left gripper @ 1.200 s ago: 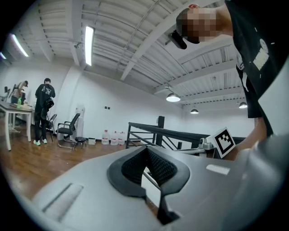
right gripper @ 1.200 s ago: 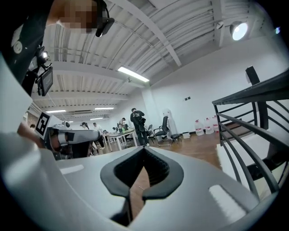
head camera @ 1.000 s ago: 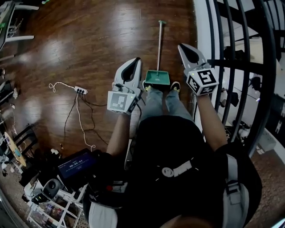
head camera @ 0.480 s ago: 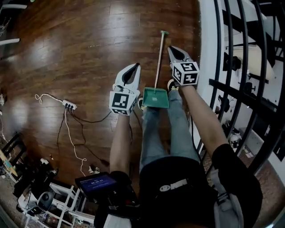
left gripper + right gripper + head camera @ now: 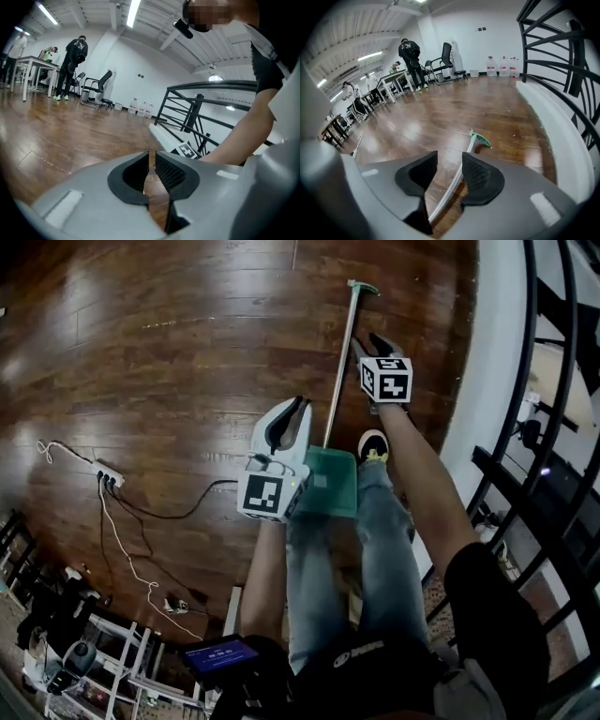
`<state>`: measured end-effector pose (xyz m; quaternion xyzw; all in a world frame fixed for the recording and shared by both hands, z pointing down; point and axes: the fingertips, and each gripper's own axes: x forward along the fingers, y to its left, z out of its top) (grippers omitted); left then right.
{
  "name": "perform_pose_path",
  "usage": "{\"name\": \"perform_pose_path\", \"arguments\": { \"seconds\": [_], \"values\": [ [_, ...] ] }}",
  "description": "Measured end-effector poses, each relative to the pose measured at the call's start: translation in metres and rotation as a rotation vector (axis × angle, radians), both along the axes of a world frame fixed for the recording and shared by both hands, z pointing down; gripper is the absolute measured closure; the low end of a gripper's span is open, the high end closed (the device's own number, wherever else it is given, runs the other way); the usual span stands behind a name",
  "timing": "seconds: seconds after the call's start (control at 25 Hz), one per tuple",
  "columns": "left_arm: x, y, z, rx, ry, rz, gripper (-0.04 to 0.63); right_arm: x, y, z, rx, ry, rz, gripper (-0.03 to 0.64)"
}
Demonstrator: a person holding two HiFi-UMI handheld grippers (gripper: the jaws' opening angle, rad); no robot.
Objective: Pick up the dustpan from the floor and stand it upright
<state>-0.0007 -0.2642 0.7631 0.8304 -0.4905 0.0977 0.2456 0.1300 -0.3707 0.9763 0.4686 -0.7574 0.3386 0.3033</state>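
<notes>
The dustpan lies flat on the wooden floor, its green pan [image 5: 330, 482] by the person's feet. Its long silver handle [image 5: 339, 362] runs away from the pan to a green tip [image 5: 362, 286]. My right gripper [image 5: 372, 339] hangs over the handle's far part, pointing steeply down. Its jaws are opening, and in the right gripper view the handle [image 5: 454, 183] passes between them [image 5: 450, 157] without either pad pressing on it. My left gripper [image 5: 298, 407] hovers just left of the pan, pointing along the floor. Its jaws [image 5: 151, 157] are shut with nothing between them.
A white power strip [image 5: 105, 474] with trailing cables lies on the floor to the left. A white ledge [image 5: 487, 362] and black railing [image 5: 553, 381] close off the right side. The person's shoe [image 5: 373, 444] is beside the pan. People, desks and chairs are far across the room.
Both grippers have dropped toward the floor as the person bent down. The right one moved out along the handle and now straddles it; the left came down beside the pan.
</notes>
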Motion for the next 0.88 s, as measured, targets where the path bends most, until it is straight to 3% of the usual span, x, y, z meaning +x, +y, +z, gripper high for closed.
{"name": "perform_pose_path", "arguments": {
  "seconds": [0.12, 0.4, 0.72, 0.88],
  "values": [
    [-0.014, 0.001, 0.03, -0.009, -0.035, -0.02, 0.532, -0.013, -0.014, 0.057, -0.008, 0.049, -0.022, 0.445],
    [-0.041, 0.004, 0.041, 0.013, -0.013, -0.115, 0.551, -0.008, -0.036, 0.13, -0.037, 0.137, 0.039, 0.425],
    [-0.041, 0.014, 0.039, 0.056, -0.042, -0.109, 0.56, -0.006, -0.043, 0.165, -0.065, 0.214, 0.074, 0.457],
    [-0.039, 0.015, 0.036, 0.07, -0.055, -0.102, 0.56, -0.006, -0.048, 0.156, -0.075, 0.198, 0.128, 0.485]
  ]
}}
